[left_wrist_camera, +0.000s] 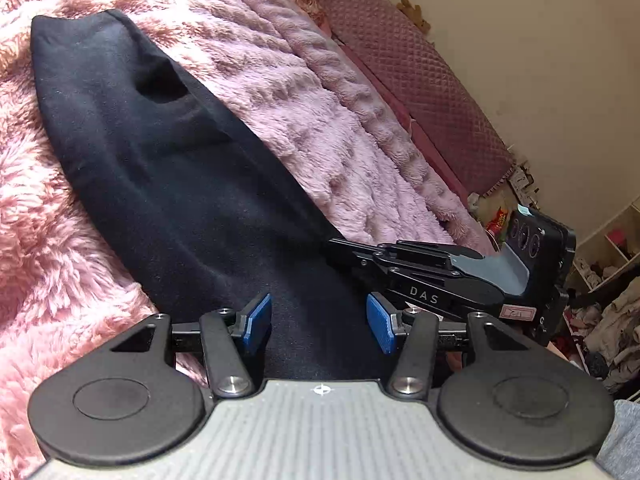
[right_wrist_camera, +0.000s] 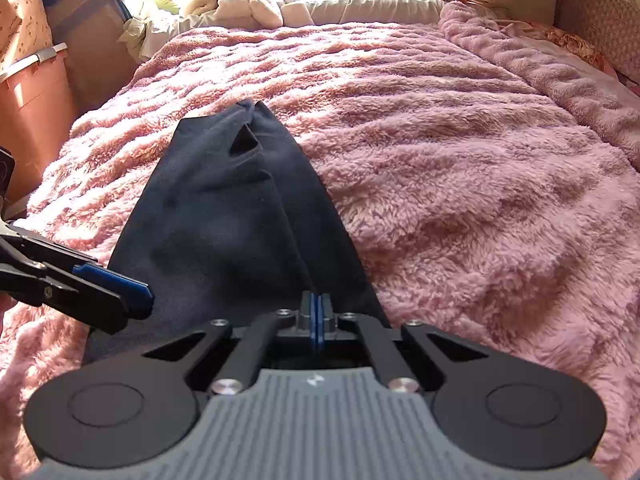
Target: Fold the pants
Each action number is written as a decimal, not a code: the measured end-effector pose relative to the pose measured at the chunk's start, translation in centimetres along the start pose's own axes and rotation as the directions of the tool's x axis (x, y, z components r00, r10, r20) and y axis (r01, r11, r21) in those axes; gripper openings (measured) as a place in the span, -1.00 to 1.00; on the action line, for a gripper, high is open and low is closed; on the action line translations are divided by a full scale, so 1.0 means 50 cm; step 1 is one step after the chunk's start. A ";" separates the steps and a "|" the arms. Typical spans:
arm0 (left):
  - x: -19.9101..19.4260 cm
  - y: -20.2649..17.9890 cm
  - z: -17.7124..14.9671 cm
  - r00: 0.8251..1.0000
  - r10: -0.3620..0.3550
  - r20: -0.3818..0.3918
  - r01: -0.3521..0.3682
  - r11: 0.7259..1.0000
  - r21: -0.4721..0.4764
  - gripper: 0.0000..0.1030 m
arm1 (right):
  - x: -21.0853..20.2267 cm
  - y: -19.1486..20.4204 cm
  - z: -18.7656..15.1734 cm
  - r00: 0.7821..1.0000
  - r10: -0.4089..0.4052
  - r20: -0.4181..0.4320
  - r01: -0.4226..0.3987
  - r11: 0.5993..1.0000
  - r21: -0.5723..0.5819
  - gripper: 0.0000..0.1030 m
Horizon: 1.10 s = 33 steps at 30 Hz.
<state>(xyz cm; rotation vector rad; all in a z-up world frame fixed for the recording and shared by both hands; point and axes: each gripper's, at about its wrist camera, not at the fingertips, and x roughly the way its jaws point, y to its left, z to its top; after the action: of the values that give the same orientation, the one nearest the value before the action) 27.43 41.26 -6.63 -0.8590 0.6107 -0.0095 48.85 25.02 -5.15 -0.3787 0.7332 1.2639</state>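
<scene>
Right claw [right_wrist_camera: 317,312] is clenched on the pants [right_wrist_camera: 224,216] at lower centre; left claw [left_wrist_camera: 319,322], released, should grip the near hem level before lifting.

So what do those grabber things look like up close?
Both are black metal with bright blue ribbed pads on the fingertips. The left gripper has a grey grooved body, two round black discs and silver screws. The right gripper looks the same; from the side it shows white "DAS" letters and a small pink sticker.

"DAS" stands in pale letters on the right gripper [left_wrist_camera: 352,250] body; the pink sticker [left_wrist_camera: 518,313] beside it seems unreadable
</scene>
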 end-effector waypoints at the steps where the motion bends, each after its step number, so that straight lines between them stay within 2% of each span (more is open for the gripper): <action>1: -0.003 0.008 0.005 1.000 -0.004 0.002 0.004 1.000 -0.015 0.18 | -0.005 -0.006 0.002 1.000 -0.012 0.025 0.012 1.000 0.016 -1.00; 5: -0.020 0.023 0.016 0.999 -0.033 0.027 0.035 0.998 -0.055 0.18 | -0.012 -0.021 0.009 0.991 -0.111 0.068 0.110 0.994 0.024 -1.00; 7: -0.019 0.024 0.019 0.999 -0.044 0.027 0.046 0.997 -0.055 0.20 | -0.009 -0.030 0.009 0.992 -0.116 0.051 0.115 0.993 0.028 -1.00; 10: -0.010 0.020 0.017 1.000 -0.021 0.005 0.021 0.999 -0.040 0.20 | 0.006 -0.032 0.011 0.997 -0.066 -0.027 0.067 0.997 0.037 -1.00; 12: -0.008 0.016 0.014 1.000 -0.003 0.002 0.003 1.000 -0.022 0.20 | 0.004 -0.030 0.023 0.996 -0.086 -0.001 0.085 0.995 0.059 -0.91; 13: -0.008 0.013 0.013 1.000 0.010 0.006 -0.010 1.000 -0.006 0.20 | -0.002 -0.031 0.033 0.995 -0.087 0.047 0.083 0.992 0.096 -0.71; 14: -0.008 0.010 0.013 1.000 0.021 0.011 -0.022 1.000 0.010 0.20 | -0.006 -0.032 0.043 0.992 -0.079 0.094 0.067 0.989 0.130 -0.35; 15: -0.009 0.007 0.012 0.999 0.030 0.016 -0.030 0.999 0.024 0.20 | -0.008 -0.030 0.060 0.986 -0.050 0.161 0.025 0.987 0.156 -0.30; 16: -0.010 0.005 0.011 0.999 0.041 0.021 -0.041 0.998 0.036 0.20 | -0.004 -0.023 0.075 0.981 -0.029 0.194 0.000 0.989 0.146 -0.34; 18: -0.012 0.004 0.010 0.998 0.047 0.031 -0.049 0.998 0.036 0.20 | 0.026 0.003 0.112 0.980 -0.018 0.200 0.002 0.997 0.081 -0.33; 20: -0.013 0.006 0.010 0.998 0.053 0.033 -0.054 0.998 0.025 0.20 | 0.070 0.025 0.142 0.987 0.008 0.163 -0.011 1.000 0.017 -0.44; 24: -0.017 0.014 0.012 0.997 0.061 0.038 -0.061 0.998 0.008 0.20 | 0.166 0.073 0.198 0.991 0.076 0.110 -0.070 0.996 -0.057 -0.44; 26: -0.022 0.014 0.021 0.997 0.066 0.048 -0.068 0.997 0.032 0.20 | 0.210 0.095 0.220 0.992 0.090 0.085 -0.082 0.992 -0.093 -0.42; 28: -0.035 0.010 0.028 0.991 0.100 0.091 -0.108 0.991 0.085 0.20 | 0.249 0.113 0.237 0.993 0.095 0.064 -0.085 0.987 -0.138 -0.42; 30: -0.052 0.010 0.037 0.976 0.160 0.151 -0.179 0.976 0.122 0.20 | 0.281 0.121 0.248 0.995 0.088 0.051 -0.079 0.984 -0.158 -0.43; 31: -0.062 0.017 0.044 0.963 0.195 0.185 -0.216 0.971 0.105 0.20 | 0.291 0.122 0.251 0.994 0.098 0.051 -0.089 0.984 -0.156 -0.55; 32: -0.069 0.030 0.052 0.953 0.221 0.208 -0.238 0.969 0.063 0.20 | 0.298 0.122 0.255 0.993 0.111 0.051 -0.102 0.983 -0.156 -0.82; 33: -0.074 0.046 0.061 0.946 0.241 0.216 -0.248 0.969 0.010 0.20 | 0.304 0.123 0.258 0.992 0.117 0.051 -0.107 0.981 -0.161 -0.98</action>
<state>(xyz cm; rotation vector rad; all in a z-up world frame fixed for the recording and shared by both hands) 25.37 45.86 -4.92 -0.7321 0.5099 0.2928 48.55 45.90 -5.42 -0.4306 0.6116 1.4388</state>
